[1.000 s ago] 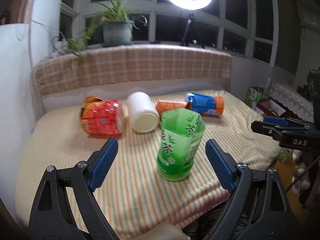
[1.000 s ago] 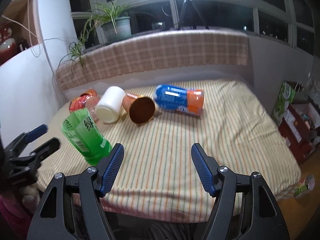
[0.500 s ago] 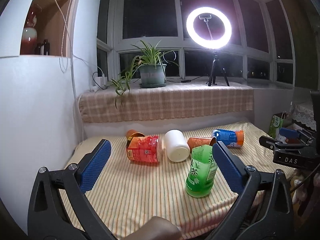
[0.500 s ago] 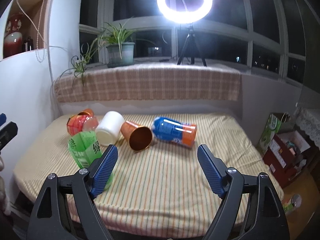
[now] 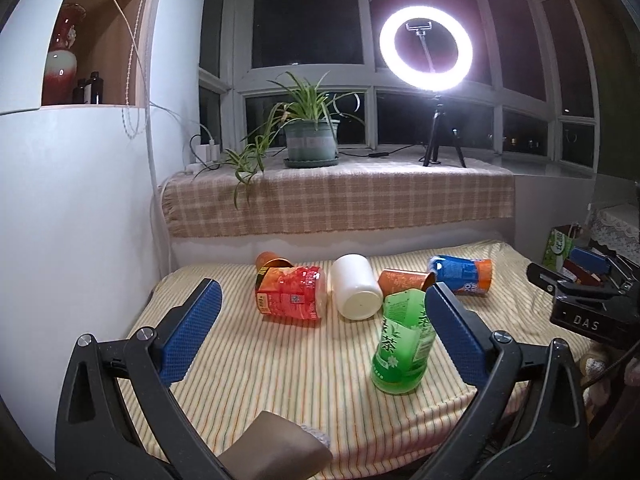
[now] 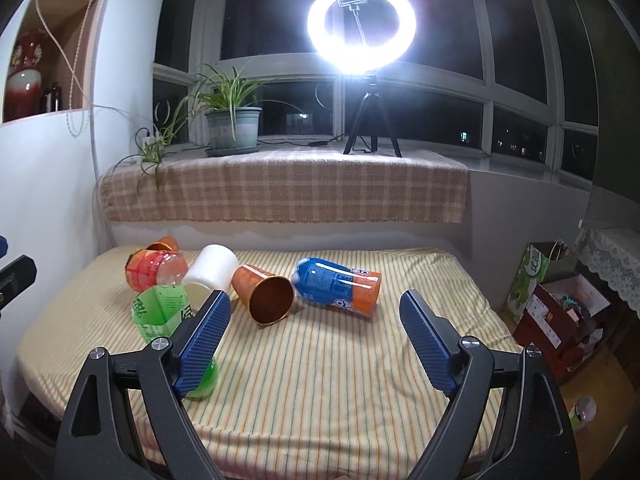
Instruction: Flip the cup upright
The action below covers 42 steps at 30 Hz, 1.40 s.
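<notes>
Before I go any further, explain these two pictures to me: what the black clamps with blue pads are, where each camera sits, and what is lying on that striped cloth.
There is no robot here. A person holds a hand-operated clamp in each hand, and a wide-angle camera on each looks forward along its two fingers.

One picture comes from the left gripper, the other from the right gripper. Both stand wide open and hold nothing. The right one's black frame also shows at the edge of the left view.

The striped cloth covers a table. A green cup stands upright near the front. Behind it, lying on their sides, are a red cup, a white cup, an orange cup and a blue and orange cup. Another orange cup lies partly hidden behind the red one.

On the sill are a potted plant and a ring light.
</notes>
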Each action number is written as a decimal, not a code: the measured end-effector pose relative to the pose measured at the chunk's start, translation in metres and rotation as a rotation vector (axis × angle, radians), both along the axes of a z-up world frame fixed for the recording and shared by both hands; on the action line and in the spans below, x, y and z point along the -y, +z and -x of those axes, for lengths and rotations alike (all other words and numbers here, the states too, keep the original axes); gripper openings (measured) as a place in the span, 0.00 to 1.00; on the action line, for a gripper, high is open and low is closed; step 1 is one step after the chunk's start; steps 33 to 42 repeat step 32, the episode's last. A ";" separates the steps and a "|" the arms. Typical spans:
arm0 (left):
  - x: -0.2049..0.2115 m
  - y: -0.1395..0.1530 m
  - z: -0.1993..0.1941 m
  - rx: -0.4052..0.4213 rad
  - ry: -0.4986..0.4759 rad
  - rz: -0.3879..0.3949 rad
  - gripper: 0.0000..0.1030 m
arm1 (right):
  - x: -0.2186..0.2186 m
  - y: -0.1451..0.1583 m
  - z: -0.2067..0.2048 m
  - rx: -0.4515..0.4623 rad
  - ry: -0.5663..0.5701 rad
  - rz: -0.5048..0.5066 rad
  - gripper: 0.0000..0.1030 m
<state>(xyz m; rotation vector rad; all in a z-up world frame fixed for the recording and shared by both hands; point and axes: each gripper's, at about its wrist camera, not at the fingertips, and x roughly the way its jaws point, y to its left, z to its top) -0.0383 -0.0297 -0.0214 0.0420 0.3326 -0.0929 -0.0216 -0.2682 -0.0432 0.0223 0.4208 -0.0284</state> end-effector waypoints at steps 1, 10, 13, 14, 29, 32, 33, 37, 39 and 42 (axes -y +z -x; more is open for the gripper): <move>0.000 0.000 -0.001 -0.002 0.004 0.002 1.00 | 0.000 -0.001 -0.001 -0.002 0.000 -0.002 0.84; -0.005 0.004 -0.006 0.001 0.027 0.019 1.00 | 0.003 -0.001 -0.002 -0.006 -0.005 -0.011 0.84; -0.005 0.004 -0.006 0.003 0.029 0.017 1.00 | 0.002 -0.002 -0.003 -0.012 -0.004 -0.017 0.84; -0.006 0.004 -0.006 0.001 0.028 0.020 1.00 | 0.002 -0.002 -0.003 -0.014 -0.003 -0.019 0.84; -0.008 0.003 -0.008 0.000 0.029 0.024 1.00 | 0.004 -0.006 -0.003 -0.030 -0.005 -0.019 0.84; -0.007 0.002 -0.010 0.014 0.041 0.006 1.00 | 0.004 -0.008 -0.003 -0.034 -0.002 -0.018 0.84; -0.007 0.002 -0.010 0.014 0.041 0.006 1.00 | 0.004 -0.008 -0.003 -0.034 -0.002 -0.018 0.84; -0.007 0.002 -0.010 0.014 0.041 0.006 1.00 | 0.004 -0.008 -0.003 -0.034 -0.002 -0.018 0.84; -0.007 0.002 -0.010 0.014 0.041 0.006 1.00 | 0.004 -0.008 -0.003 -0.034 -0.002 -0.018 0.84; -0.007 0.002 -0.010 0.014 0.041 0.006 1.00 | 0.004 -0.008 -0.003 -0.034 -0.002 -0.018 0.84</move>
